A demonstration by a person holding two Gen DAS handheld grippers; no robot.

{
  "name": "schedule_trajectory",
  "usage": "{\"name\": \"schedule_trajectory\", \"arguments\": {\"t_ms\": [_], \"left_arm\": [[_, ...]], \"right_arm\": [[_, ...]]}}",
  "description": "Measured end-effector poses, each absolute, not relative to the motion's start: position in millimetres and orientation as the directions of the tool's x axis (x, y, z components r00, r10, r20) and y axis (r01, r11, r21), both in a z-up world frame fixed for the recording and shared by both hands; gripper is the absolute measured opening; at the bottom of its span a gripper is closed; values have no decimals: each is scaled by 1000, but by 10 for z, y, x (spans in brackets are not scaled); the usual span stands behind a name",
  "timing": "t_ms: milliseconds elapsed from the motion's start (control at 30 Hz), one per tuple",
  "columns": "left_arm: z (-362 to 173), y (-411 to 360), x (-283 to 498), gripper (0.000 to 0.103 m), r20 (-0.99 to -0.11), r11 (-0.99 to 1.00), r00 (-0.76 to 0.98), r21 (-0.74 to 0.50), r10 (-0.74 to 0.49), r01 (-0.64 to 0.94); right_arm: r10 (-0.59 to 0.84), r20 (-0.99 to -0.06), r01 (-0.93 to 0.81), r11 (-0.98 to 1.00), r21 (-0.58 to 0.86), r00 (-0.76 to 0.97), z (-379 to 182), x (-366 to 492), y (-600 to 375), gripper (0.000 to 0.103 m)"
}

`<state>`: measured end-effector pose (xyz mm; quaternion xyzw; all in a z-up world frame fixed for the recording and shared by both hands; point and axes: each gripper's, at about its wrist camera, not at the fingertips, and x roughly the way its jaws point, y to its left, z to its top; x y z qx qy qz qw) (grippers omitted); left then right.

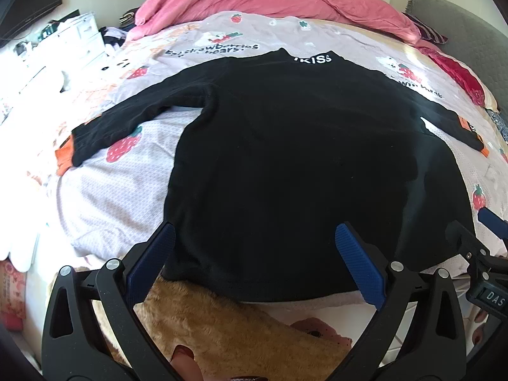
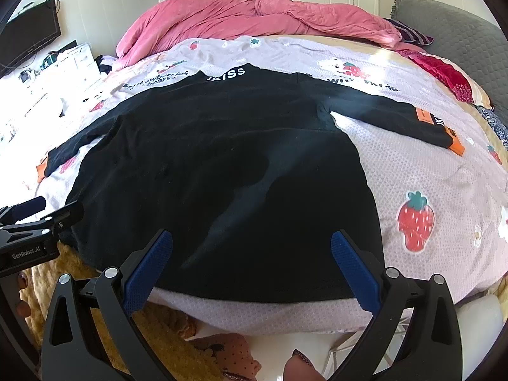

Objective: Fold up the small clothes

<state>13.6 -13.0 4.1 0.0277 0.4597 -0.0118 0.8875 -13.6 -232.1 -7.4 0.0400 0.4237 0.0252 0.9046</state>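
The bed fills most of the frame; the black top lies flat in the middle of it, sleeves spread wide, likely so it is easy to fold; a pink blanket is heaped at the upper edge, out of the way; the left gripper and right gripper hover wide open over the hem, low in the frame, holding nothing; no boxes or baskets show.

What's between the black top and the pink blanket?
Only the strawberry-print bedsheet, between the black long-sleeved top and the rumpled pink duvet, in the right wrist view.
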Motion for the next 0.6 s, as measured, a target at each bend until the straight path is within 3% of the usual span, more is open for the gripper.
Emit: {"name": "schedule_trajectory", "arguments": {"t_ms": [600], "left_arm": [[58,-333,939,95,-838,996,543,9,-43,94]], "right_arm": [[45,-778,137,976,167,626,-79,657,-3116,99]]}}
